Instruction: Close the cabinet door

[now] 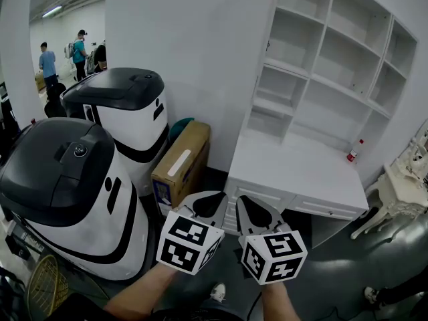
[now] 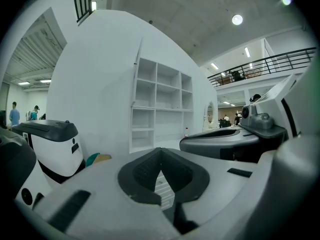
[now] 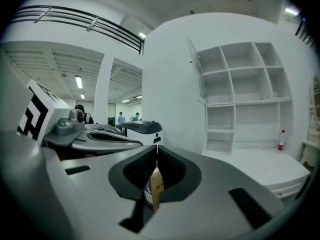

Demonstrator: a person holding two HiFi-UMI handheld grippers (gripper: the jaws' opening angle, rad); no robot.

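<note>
Item 1: cabinet door (image 3: 196, 70). We are finding it swung out from the upper left edge of the open shelves (image 1: 321, 59), well apart from both claws.

Item 2: left gripper (image 1: 211, 203). We are carrying it low, just beside the right one, jaws pressed together on nothing.

Item 3: right gripper (image 1: 250, 206). It is likewise closed and empty (the cardboard box (image 1: 180, 166) peeking through its gap is lying far behind, by the wall).

Note: we are judging the shut jaws as blunt pushers, since a door wants a nudge, not a grip.

Item 4: bottle (image 1: 352, 151). It is standing on the desk top (image 1: 294, 172), probably clear of the door's swing.
</note>
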